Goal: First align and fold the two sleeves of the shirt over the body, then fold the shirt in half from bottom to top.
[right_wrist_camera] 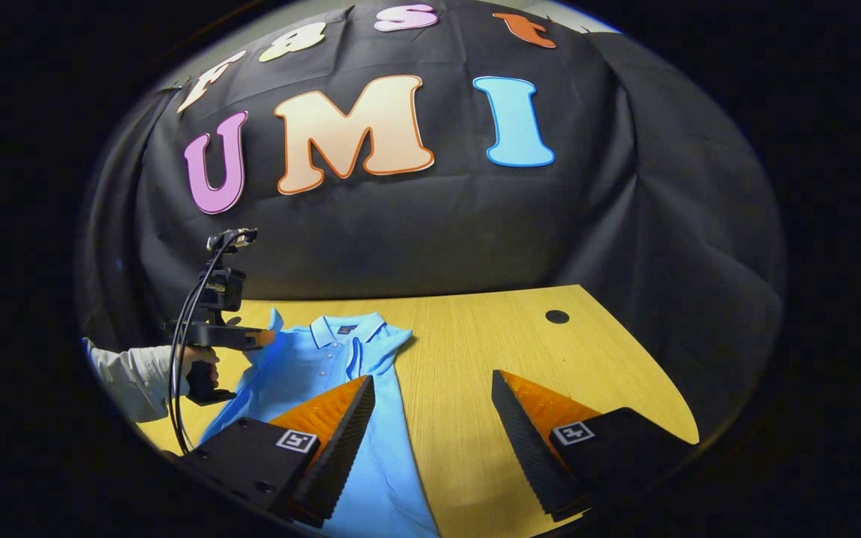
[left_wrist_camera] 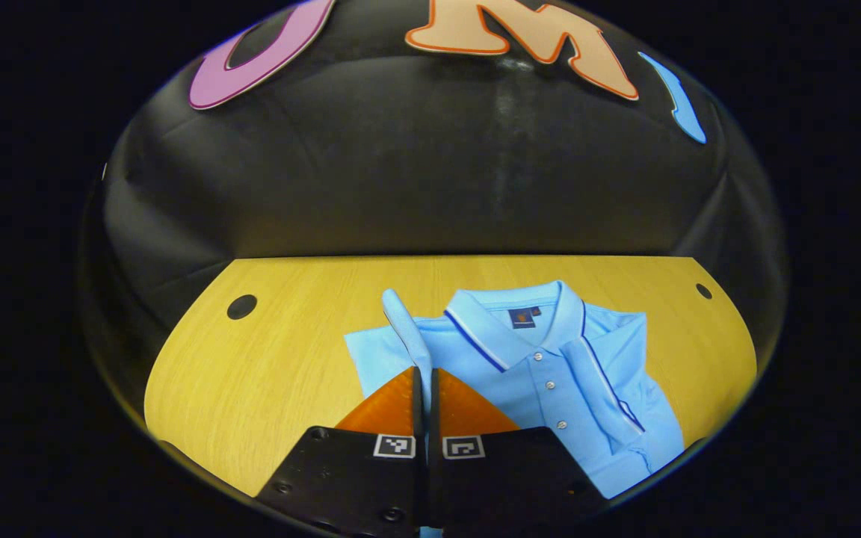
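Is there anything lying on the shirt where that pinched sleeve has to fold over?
Nothing visible. The left claw pinches the sleeve, lifted; the shirt body beside it shows bare cloth, with the other sleeve already folded across.

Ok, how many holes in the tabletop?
2: one hole near the far left corner, another near the far right, in the left gripper view. The shirt may hide more.
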### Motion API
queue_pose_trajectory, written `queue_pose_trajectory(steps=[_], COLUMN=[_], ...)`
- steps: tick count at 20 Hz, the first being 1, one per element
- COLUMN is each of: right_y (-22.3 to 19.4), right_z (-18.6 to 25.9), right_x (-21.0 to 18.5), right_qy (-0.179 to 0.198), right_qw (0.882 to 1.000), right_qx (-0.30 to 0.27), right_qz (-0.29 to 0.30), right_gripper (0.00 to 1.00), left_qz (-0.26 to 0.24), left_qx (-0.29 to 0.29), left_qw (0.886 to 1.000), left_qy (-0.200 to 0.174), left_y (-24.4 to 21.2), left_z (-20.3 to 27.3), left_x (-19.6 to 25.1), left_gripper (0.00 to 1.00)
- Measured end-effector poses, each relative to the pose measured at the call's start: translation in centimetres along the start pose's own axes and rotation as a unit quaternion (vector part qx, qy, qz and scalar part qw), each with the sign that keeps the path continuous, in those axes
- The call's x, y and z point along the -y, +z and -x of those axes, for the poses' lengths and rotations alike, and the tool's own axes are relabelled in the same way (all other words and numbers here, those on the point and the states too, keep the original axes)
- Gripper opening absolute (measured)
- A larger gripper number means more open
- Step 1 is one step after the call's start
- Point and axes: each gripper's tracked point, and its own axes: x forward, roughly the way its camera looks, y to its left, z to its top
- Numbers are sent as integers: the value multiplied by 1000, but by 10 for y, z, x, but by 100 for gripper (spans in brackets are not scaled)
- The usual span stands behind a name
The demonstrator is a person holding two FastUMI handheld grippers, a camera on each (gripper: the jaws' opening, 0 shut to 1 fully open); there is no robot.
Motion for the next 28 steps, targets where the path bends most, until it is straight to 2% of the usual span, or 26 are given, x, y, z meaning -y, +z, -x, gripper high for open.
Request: queue_pose_trajectory(steps=[5, 9, 10, 11, 12, 13, 14, 15, 17, 18, 19, 23, 26, 28], right_y=[-4, -6, -5, -6, -5, -4, -1, 1, 6, 9, 9, 12, 5, 1], right_z=[2, -2, -4, -6, -10, -12, -15, -17, -21, -22, -22, -5, 8, 24], right_x=[24, 30, 31, 30, 30, 28, 26, 24, 17, 12, 7, -16, -30, -38], right_qy=[-10, -1, 4, 9, 15, 22, 30, 37, 49, 56, 61, 74, 73, 70], right_qw=[1000, 1000, 1000, 1000, 1000, 999, 999, 999, 999, 998, 998, 997, 996, 996], right_qx=[-6, -12, -13, -15, -16, -15, -12, -7, 6, 11, 13, 35, 44, 47], right_qz=[-8, -11, -13, -15, -16, -17, -19, -21, -21, -22, -23, -5, 11, 14], right_gripper=[94, 94, 98, 94, 94, 98, 98, 93, 98, 98, 98, 98, 98, 98], left_qz=[-8, -23, -25, -24, -20, -6, 8, 14, 14, 21, 25, 16, 14, 23], left_qx=[-19, -40, -43, -39, -34, -35, -31, -20, 19, 44, 65, 142, 185, 189], left_qw=[1000, 999, 999, 999, 999, 998, 996, 995, 996, 996, 995, 989, 982, 981], left_qy=[-13, -19, -21, -23, -28, -53, -86, -94, -80, -80, -77, -40, -27, -21], left_y=[-12, -29, -32, -31, -30, -29, -26, -21, -11, 5, 13, 36, 35, 24], left_z=[-7, -13, -13, -12, -9, -2, 5, 18, 29, 53, 71, 148, 200, 232], left_x=[42, 67, 72, 74, 77, 87, 99, 102, 89, 85, 80, 42, 16, -3], left_gripper=[0, 0, 0, 0, 0, 1, 5, 37, 100, 93, 97, 96, 95, 95])
